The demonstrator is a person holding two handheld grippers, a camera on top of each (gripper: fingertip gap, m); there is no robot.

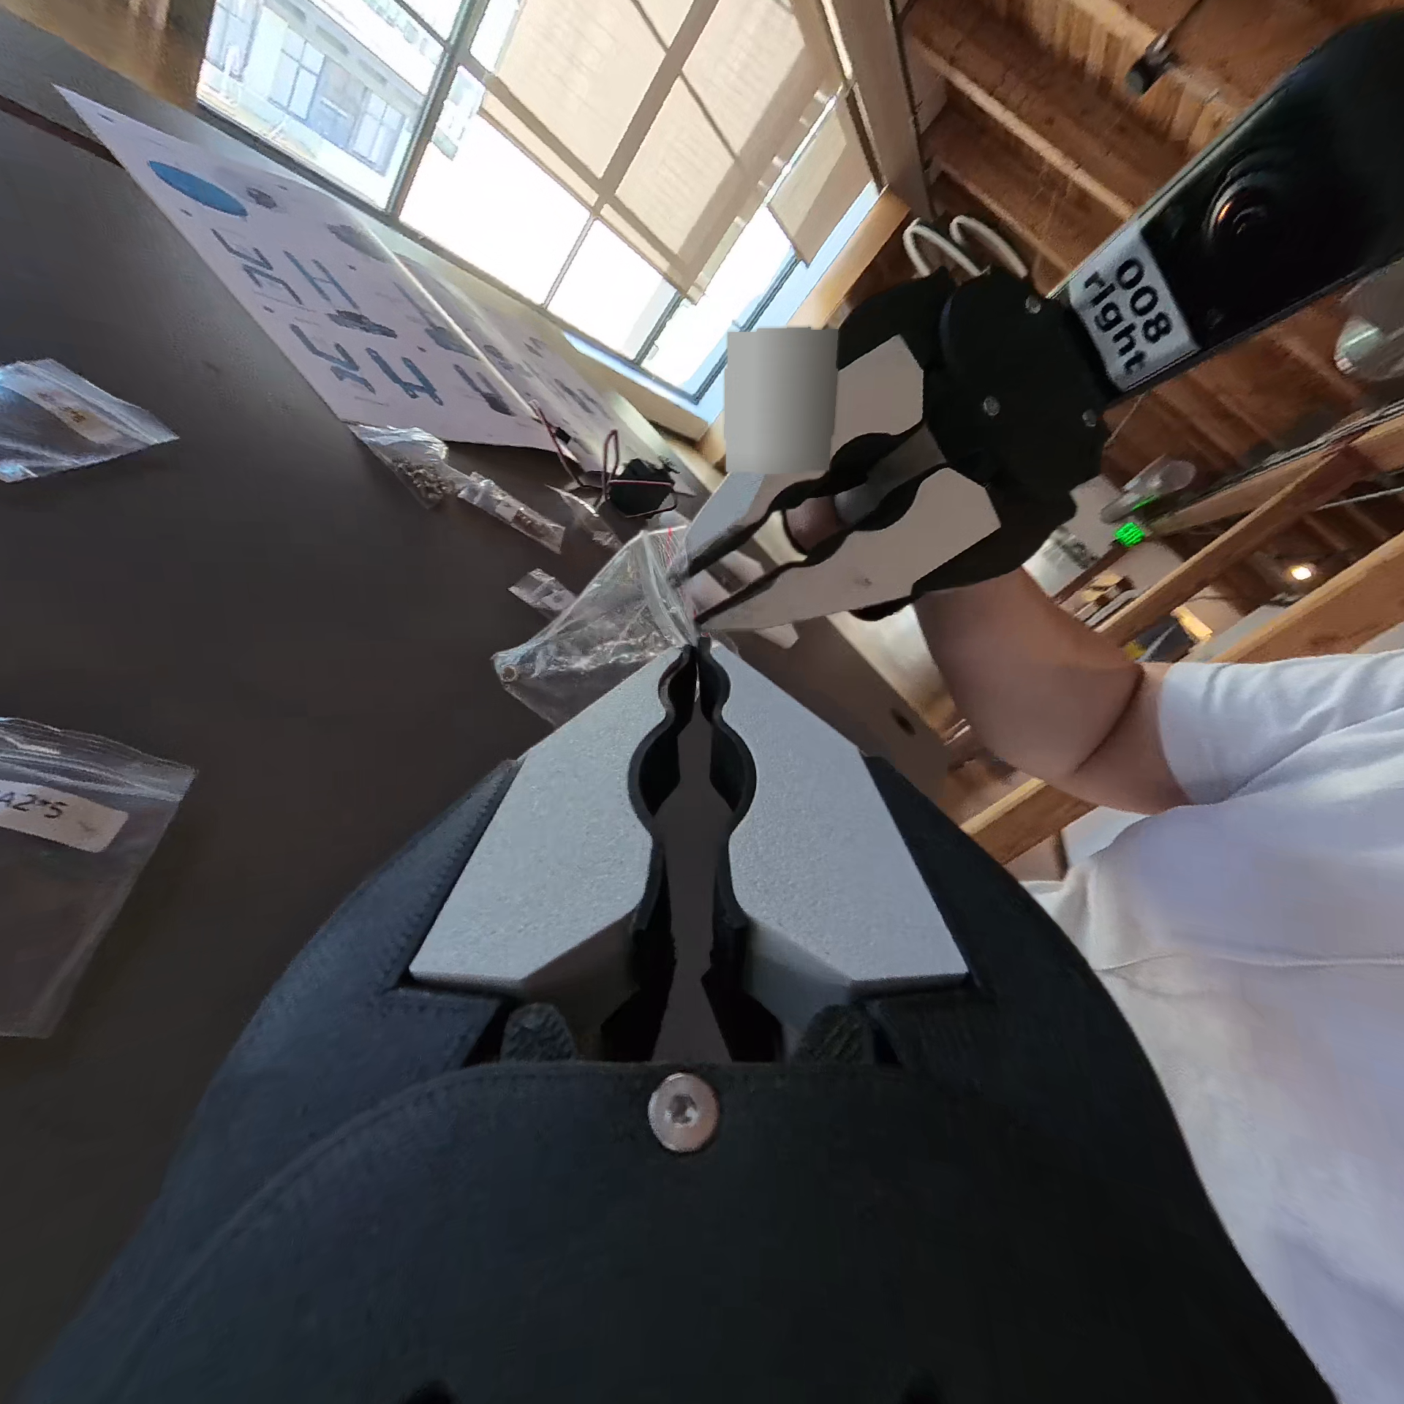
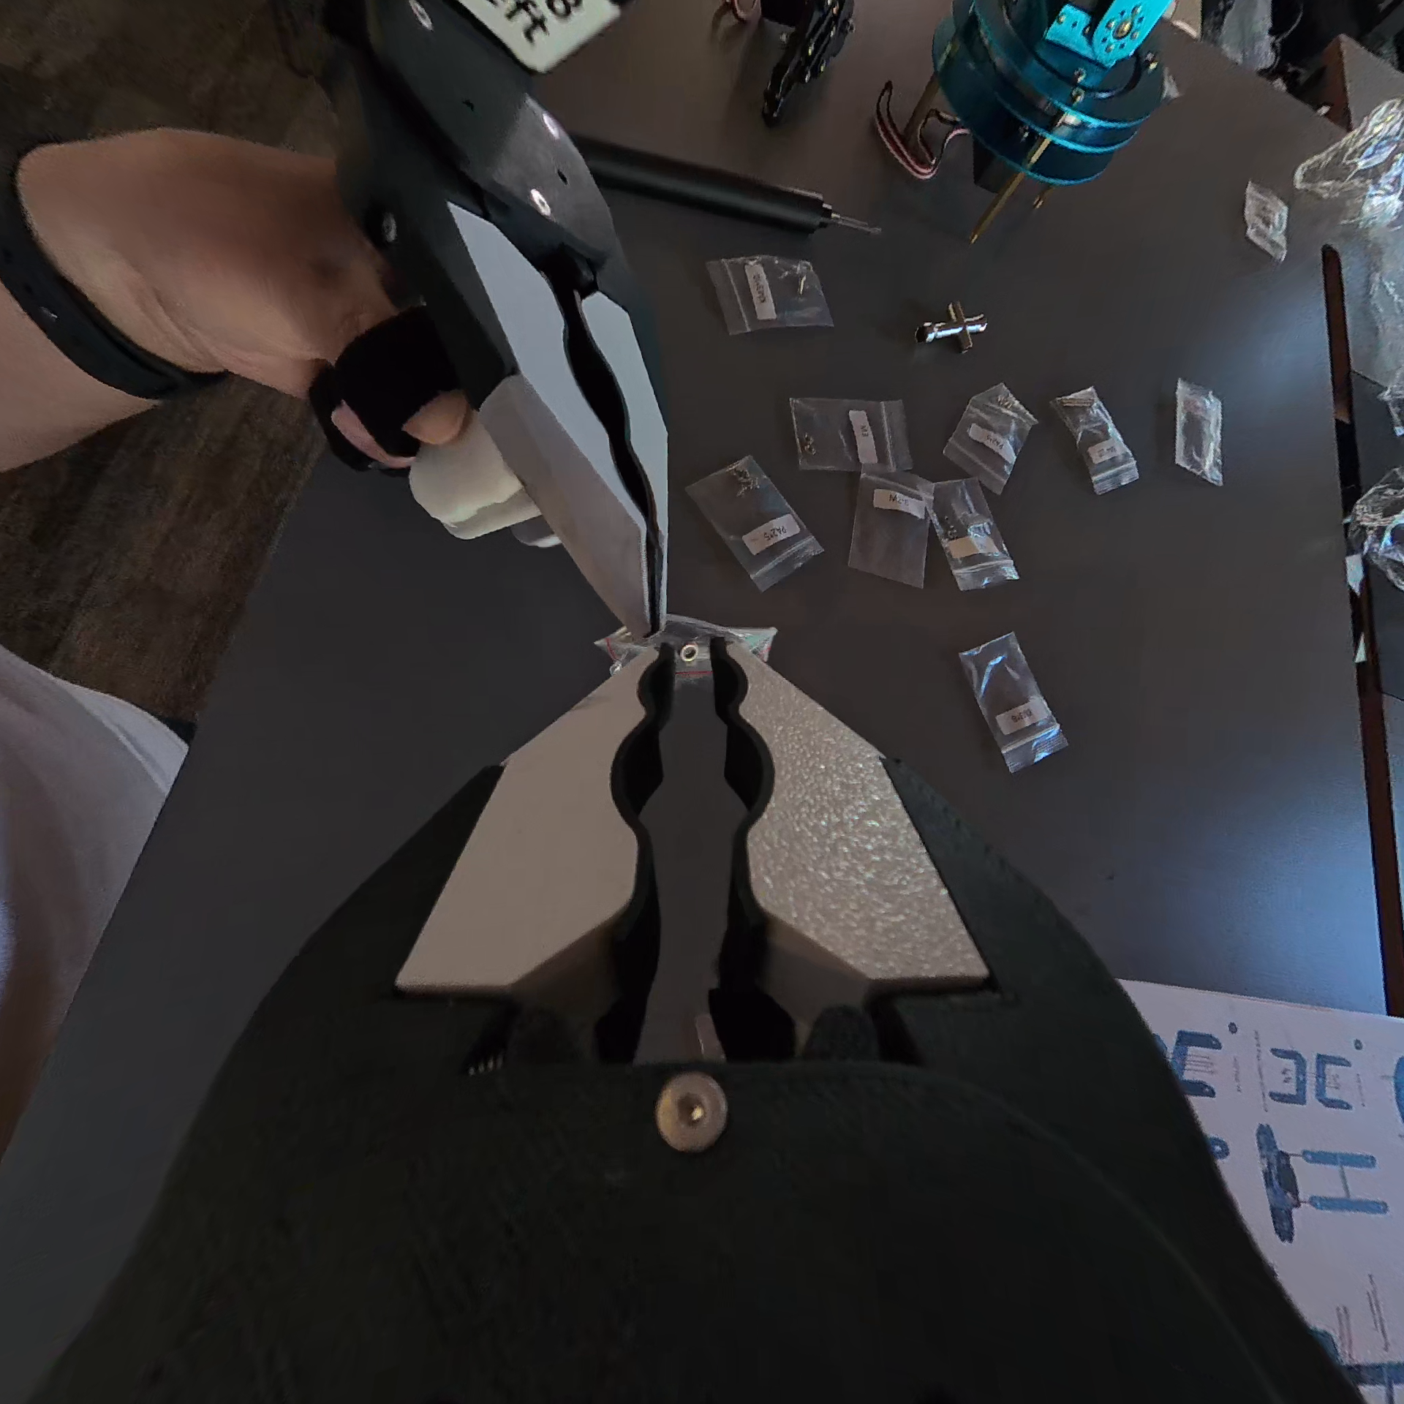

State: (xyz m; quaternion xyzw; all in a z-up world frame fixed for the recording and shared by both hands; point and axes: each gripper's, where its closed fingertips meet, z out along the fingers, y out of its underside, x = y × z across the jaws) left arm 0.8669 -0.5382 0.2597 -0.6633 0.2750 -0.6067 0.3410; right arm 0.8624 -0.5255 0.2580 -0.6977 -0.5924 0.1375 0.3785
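A small clear plastic bag (image 1: 600, 630) of metal hardware hangs above the dark table (image 1: 266, 570), held between both grippers. My left gripper (image 1: 695, 657) is shut on the bag's near edge, fingertips touching. My right gripper (image 1: 690, 596) comes in from the upper right and pinches the bag's top edge just above the left one. In the right wrist view my right gripper (image 2: 691, 653) is closed to a narrow gap on the bag (image 2: 748, 642), with a small metal ring showing between the tips. The left gripper (image 2: 655, 623) grips the same bag from above left.
Several small labelled hardware bags (image 2: 889, 524) lie scattered on the table (image 2: 1139, 836). A metal cross wrench (image 2: 953, 330), a black screwdriver (image 2: 729, 190) and a blue round assembly (image 2: 1056, 99) lie farther off. A printed sheet (image 2: 1291, 1139) lies near; it also shows in the left wrist view (image 1: 319, 289). My left and right fingertips are right by each other.
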